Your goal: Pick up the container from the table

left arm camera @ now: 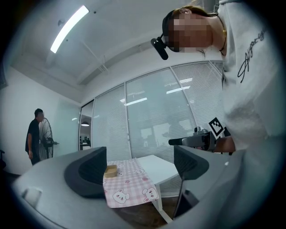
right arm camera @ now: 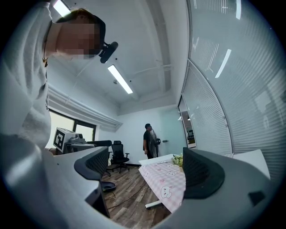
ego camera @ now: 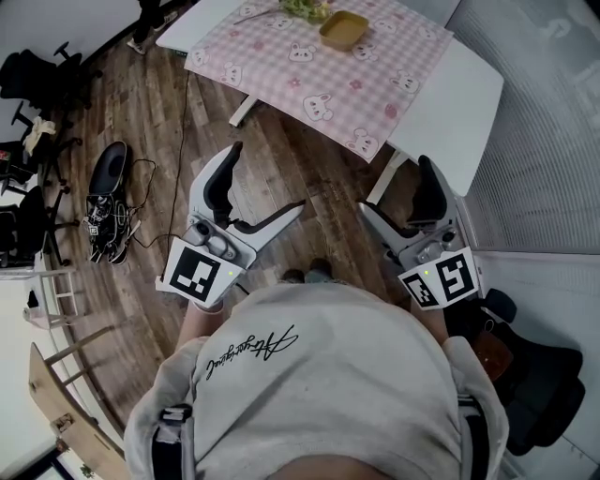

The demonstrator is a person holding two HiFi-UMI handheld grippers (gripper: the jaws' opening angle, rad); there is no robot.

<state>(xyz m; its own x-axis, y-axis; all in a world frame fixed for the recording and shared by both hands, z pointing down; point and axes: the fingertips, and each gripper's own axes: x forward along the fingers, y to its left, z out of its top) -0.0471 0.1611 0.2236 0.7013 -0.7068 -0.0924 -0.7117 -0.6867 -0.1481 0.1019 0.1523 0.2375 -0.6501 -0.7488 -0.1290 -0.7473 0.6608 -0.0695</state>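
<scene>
Your left gripper [ego camera: 267, 178] has its jaws spread wide, nothing between them; your right gripper [ego camera: 396, 185] is just as open and empty. Both hang over the wooden floor [ego camera: 141, 103], well short of the worktop [ego camera: 469, 94]. The yellow container [ego camera: 343, 30] sits on the checked cloth [ego camera: 309, 75] beside some greens [ego camera: 305, 7]. Come in low and a jaw could snag that cloth and drag the container along.
</scene>
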